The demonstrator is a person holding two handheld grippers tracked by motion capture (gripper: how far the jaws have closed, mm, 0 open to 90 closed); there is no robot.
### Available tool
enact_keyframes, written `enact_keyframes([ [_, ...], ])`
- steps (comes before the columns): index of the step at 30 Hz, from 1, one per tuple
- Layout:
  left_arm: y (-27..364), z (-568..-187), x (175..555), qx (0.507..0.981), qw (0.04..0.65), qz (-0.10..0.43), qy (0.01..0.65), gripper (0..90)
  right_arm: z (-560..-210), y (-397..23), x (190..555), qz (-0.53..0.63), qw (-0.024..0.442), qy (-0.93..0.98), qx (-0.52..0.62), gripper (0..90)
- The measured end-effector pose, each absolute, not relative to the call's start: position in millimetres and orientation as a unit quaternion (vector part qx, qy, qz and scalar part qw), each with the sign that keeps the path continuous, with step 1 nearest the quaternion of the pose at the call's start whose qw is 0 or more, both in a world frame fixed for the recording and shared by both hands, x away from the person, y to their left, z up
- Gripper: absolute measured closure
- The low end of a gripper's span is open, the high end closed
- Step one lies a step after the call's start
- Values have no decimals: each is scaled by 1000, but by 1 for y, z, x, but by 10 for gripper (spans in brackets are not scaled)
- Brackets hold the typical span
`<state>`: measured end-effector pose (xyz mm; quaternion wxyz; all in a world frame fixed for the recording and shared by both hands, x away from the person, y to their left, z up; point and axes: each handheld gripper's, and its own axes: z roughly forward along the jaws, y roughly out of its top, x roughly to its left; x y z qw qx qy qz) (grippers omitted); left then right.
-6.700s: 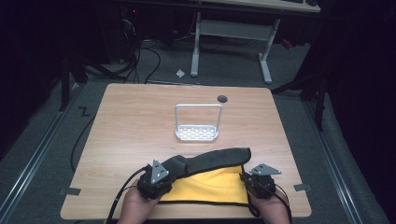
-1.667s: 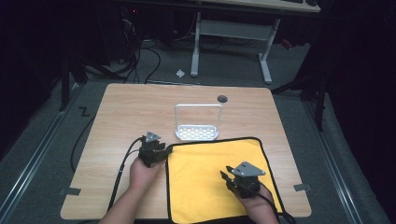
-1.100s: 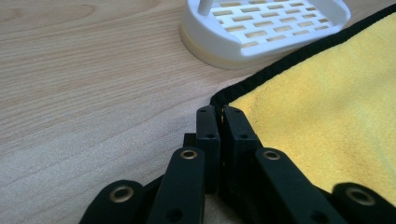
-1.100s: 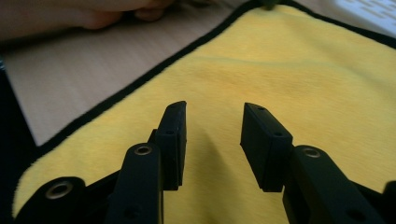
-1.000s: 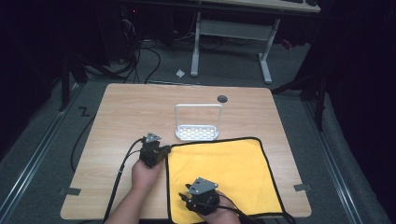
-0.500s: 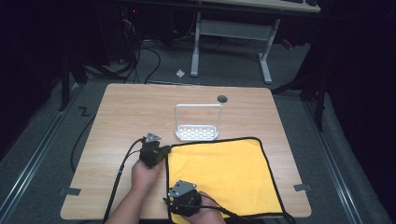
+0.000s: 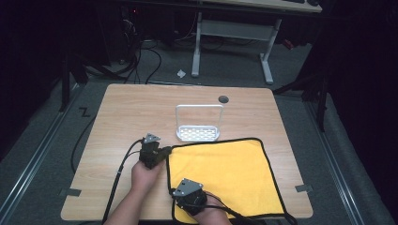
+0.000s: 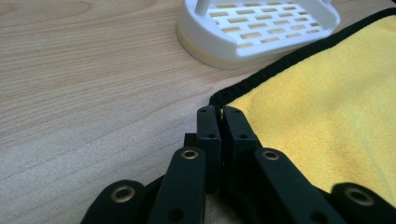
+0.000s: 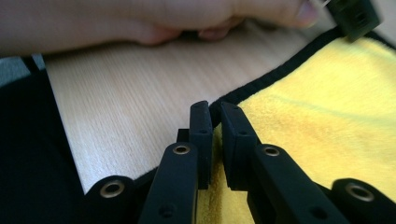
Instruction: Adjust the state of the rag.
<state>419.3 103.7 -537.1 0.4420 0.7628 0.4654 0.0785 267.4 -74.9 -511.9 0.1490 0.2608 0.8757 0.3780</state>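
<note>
A yellow cloth with black trim lies spread flat on the right half of the wooden table. My left gripper is shut on the cloth's far left corner; in the left gripper view its jaws pinch the trimmed corner of the cloth. My right gripper sits at the cloth's near left corner. In the right gripper view its jaws stand nearly together with the cloth edge between them.
A white slotted rack with a hoop handle stands just beyond the cloth's far edge, close to the left gripper. A small black round hole sits near the table's far edge. The person's left hand lies ahead of the right gripper.
The cloth, folded 6.7 s ago, now lies open. My right gripper has crossed from the cloth's right side to its near left corner. The left gripper has stayed put.
</note>
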Motion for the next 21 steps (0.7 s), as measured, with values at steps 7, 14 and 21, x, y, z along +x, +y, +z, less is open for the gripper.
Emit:
enact_keyframes([
  [7, 112, -535, 421, 741, 471, 64, 475, 865, -495, -81, 263, 399, 171, 863, 258, 846],
  [14, 121, -526, 419, 708, 504, 61, 492, 866, -485, -73, 263, 415, 177, 857, 250, 846],
  [21, 144, -522, 413, 700, 503, 74, 501, 867, -481, -52, 262, 426, 173, 857, 233, 846],
])
